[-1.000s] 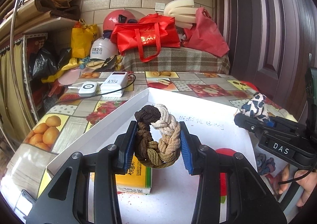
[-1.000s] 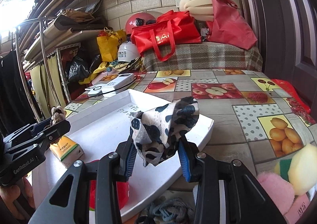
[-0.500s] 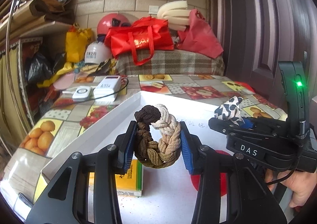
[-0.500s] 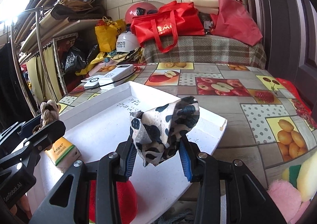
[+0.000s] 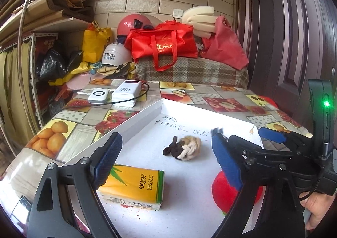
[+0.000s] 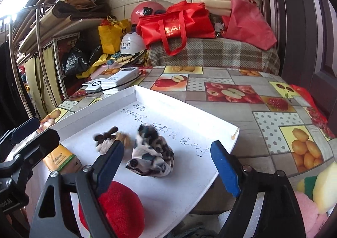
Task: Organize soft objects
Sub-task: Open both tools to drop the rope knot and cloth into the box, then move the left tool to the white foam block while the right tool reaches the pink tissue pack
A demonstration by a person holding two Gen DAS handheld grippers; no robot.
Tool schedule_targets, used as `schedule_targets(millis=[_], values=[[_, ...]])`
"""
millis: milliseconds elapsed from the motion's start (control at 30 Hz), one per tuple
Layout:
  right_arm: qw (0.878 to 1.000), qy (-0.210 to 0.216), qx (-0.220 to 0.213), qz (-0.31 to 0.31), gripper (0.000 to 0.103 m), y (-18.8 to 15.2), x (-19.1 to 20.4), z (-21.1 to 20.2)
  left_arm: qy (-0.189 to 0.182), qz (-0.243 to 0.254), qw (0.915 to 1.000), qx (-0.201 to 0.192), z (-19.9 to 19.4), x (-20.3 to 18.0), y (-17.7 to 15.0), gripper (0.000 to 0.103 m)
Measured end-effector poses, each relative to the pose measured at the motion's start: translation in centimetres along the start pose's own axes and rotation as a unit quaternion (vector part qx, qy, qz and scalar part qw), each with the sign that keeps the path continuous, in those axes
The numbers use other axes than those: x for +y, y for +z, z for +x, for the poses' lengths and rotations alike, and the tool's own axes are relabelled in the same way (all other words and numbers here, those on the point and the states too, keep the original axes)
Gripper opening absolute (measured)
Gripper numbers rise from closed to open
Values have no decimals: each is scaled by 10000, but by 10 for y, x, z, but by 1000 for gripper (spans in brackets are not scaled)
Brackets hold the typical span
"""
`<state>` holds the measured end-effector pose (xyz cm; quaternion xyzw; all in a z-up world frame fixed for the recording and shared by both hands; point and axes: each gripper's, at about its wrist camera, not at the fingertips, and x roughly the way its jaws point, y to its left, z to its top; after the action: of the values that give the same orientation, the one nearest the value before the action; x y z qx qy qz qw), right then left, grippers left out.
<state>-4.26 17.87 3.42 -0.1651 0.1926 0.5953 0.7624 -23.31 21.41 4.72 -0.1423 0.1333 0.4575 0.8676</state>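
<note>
A braided brown-and-cream scrunchie lies in the white tray, ahead of my left gripper, whose jaws are opening with nothing between them. The same scrunchie looks blurred in the right wrist view. Beside it a black-and-white spotted cloth scrunchie rests on the tray, ahead of my right gripper, whose jaws are also opening and empty. My right gripper also shows at the right of the left wrist view.
In the tray lie a yellow tissue pack and a red plush ball. Power banks sit on the fruit-print tablecloth behind. A pink plush and a yellow-green sponge lie at the right. Red bags and helmets crowd the back.
Both grippers have opened. The braided scrunchie has dropped from the left one into the tray, and the spotted cloth scrunchie has dropped from the right one beside it.
</note>
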Motion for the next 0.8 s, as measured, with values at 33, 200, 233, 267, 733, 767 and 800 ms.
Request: schedule_targets(millis=[33, 200, 233, 267, 733, 767, 800], values=[[10000, -4, -32, -25, 85, 0, 1, -1, 9, -14, 10000, -17, -1, 1, 0, 88], [9998, -19, -192, -91, 87, 1, 3, -5, 32, -75, 9999, -65, -2, 3, 0, 88], [9997, -19, -220, -91, 87, 1, 3, -6, 32, -91, 9999, -67, -2, 4, 1, 88], [9996, -18, -255, -95, 87, 1, 3, -7, 31, -115, 9999, -70, -2, 5, 1, 88], [9985, 229, -267, -408, 88, -21, 17, -40, -70, 274, 9985, -466, -20, -9, -3, 88], [9984, 246, -276, -436, 88, -23, 17, -44, -98, 329, 9982, -483, -22, -12, -4, 88], [9982, 258, -279, -460, 87, -25, 17, -48, -131, 352, 9981, -488, -24, -14, -5, 88]])
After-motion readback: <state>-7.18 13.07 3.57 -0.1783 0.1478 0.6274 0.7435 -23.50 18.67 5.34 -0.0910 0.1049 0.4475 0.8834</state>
